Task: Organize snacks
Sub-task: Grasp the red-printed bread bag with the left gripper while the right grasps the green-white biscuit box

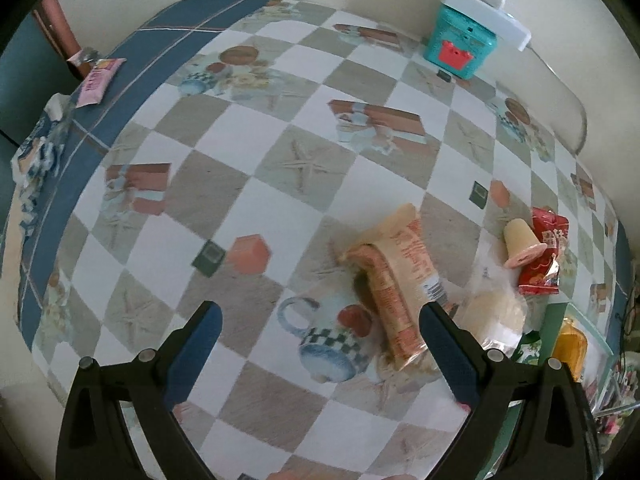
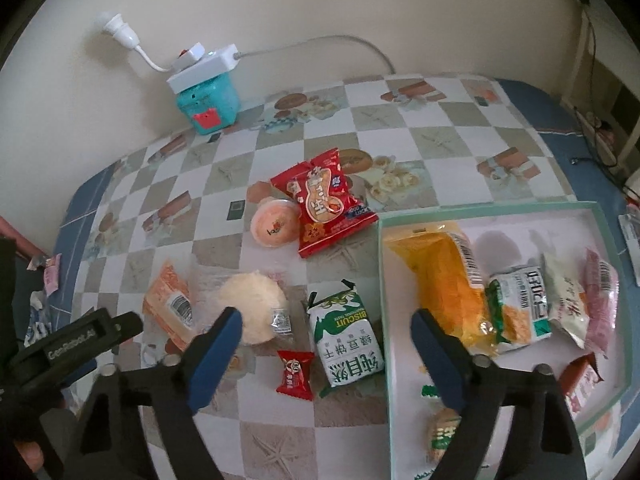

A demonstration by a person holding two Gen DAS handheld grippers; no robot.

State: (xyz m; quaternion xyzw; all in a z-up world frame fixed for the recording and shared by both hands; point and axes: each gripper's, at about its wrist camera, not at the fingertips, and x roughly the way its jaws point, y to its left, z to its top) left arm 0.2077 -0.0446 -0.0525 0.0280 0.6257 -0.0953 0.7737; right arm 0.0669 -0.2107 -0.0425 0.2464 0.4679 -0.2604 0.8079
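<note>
My left gripper hangs open over the checkered tablecloth, nothing between its fingers. Its right finger is beside an orange-beige snack packet. Further right lie a round pale pastry in clear wrap, a jelly cup and a red packet. My right gripper is open above a green-and-white biscuit packet and a small red candy, pads not touching either. The green-rimmed tray to the right holds a yellow packet, a green packet and several others.
A teal box with a white power strip on top stands at the wall, its cable running along the back. The jelly cup, red packet, pastry and orange packet lie left of the tray. A pink packet sits at the table's far left edge.
</note>
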